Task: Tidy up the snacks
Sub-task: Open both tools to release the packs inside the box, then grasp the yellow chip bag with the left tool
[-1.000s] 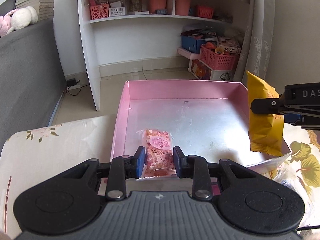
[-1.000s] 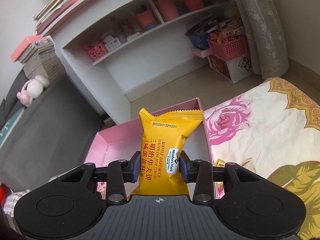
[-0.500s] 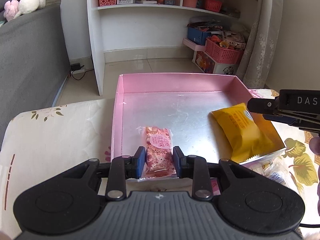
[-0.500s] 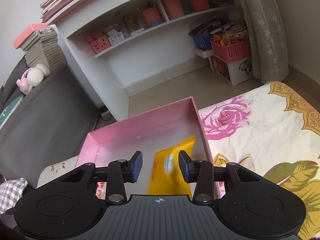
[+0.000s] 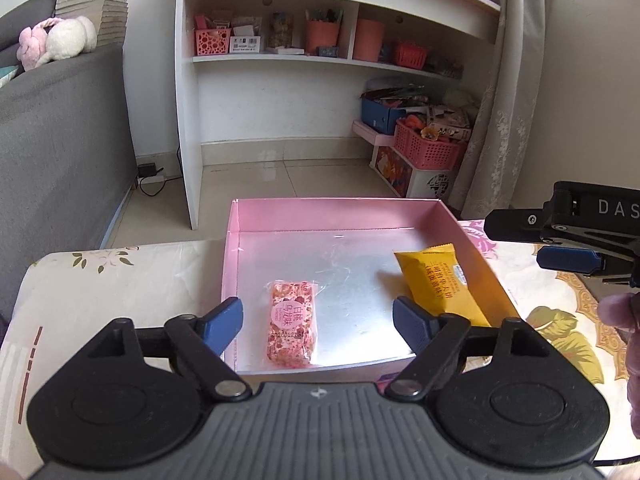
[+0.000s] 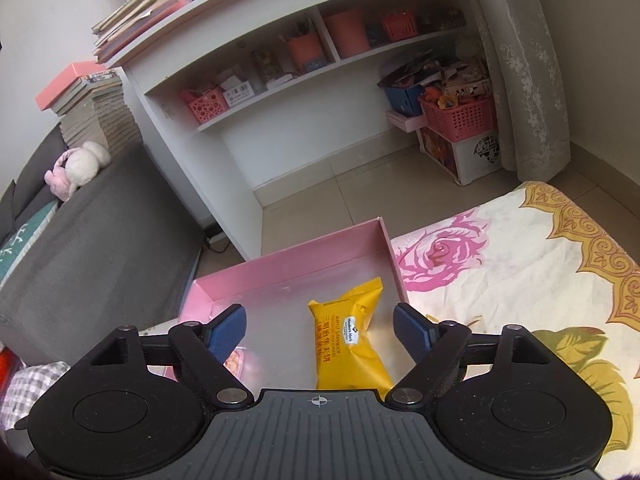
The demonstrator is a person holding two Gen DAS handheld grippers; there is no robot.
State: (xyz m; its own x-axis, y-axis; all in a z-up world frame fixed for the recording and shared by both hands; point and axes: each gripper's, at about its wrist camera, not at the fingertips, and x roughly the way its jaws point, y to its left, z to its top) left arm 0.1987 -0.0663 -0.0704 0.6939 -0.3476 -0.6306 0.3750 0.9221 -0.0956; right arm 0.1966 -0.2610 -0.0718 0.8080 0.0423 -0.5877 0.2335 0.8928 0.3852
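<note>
A pink box (image 5: 336,211) with a silver floor sits on the floral tablecloth. A pink snack bar (image 5: 291,325) lies flat in its near left part. A yellow waffle sandwich packet (image 5: 442,284) lies flat in its right part; it also shows in the right wrist view (image 6: 347,340), where the box's far wall (image 6: 300,266) is seen. My left gripper (image 5: 318,322) is open and empty, just above the pink bar. My right gripper (image 6: 320,330) is open and empty above the yellow packet. It shows from the side in the left wrist view (image 5: 560,242).
The floral tablecloth (image 6: 520,248) stretches to the right of the box. A white shelf unit (image 5: 320,60) with pink baskets stands behind on the floor. A grey sofa (image 5: 52,140) is on the left. Storage baskets (image 5: 424,148) sit by the curtain.
My right gripper let go of the yellow packet, which dropped into the box and now lies flat. My left gripper opened off the pink bar and lifted back a little.
</note>
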